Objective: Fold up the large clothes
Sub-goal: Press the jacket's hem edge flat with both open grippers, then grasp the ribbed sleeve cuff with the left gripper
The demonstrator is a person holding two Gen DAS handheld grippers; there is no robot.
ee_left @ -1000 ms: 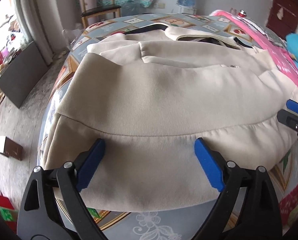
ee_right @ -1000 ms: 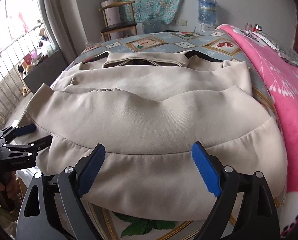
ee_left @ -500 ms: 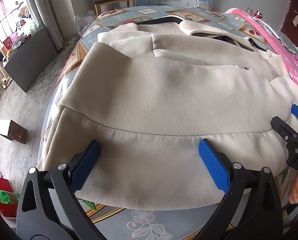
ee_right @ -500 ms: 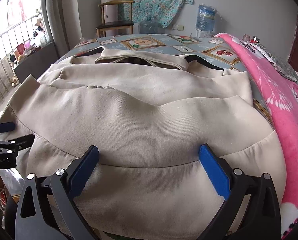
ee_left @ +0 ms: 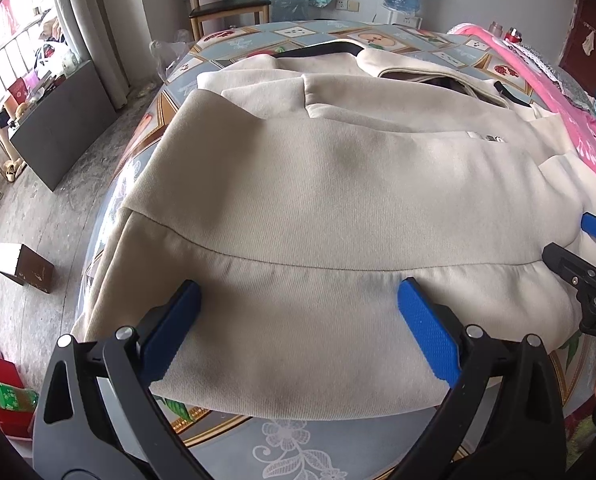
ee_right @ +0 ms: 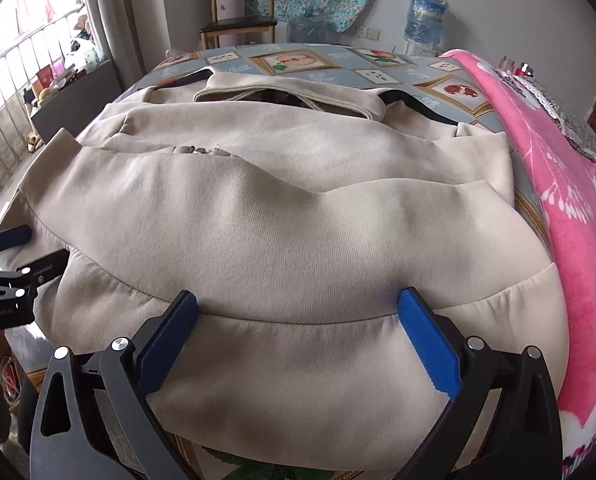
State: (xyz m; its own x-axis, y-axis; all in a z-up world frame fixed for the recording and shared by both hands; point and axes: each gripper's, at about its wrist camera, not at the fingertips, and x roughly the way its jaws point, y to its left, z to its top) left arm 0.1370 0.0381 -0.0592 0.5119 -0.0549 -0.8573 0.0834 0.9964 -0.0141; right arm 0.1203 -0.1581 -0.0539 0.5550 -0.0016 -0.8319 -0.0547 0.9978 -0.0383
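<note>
The coat (ee_left: 338, 208) covers most of the bed (ee_left: 298, 452), leaving bare cover at 12 and 6 o'clock. A pink blanket (ee_right: 570, 208) blocks 3 o'clock; floor (ee_left: 38, 208) lies open at 9.

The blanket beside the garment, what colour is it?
Pink blanket with white print, clearest in the right wrist view.

The cream garment (ee_left: 338, 200) is lying flat on the bed, partly folded, with its ribbed hem toward the near edge. Its collar is lying at the far end.
</note>
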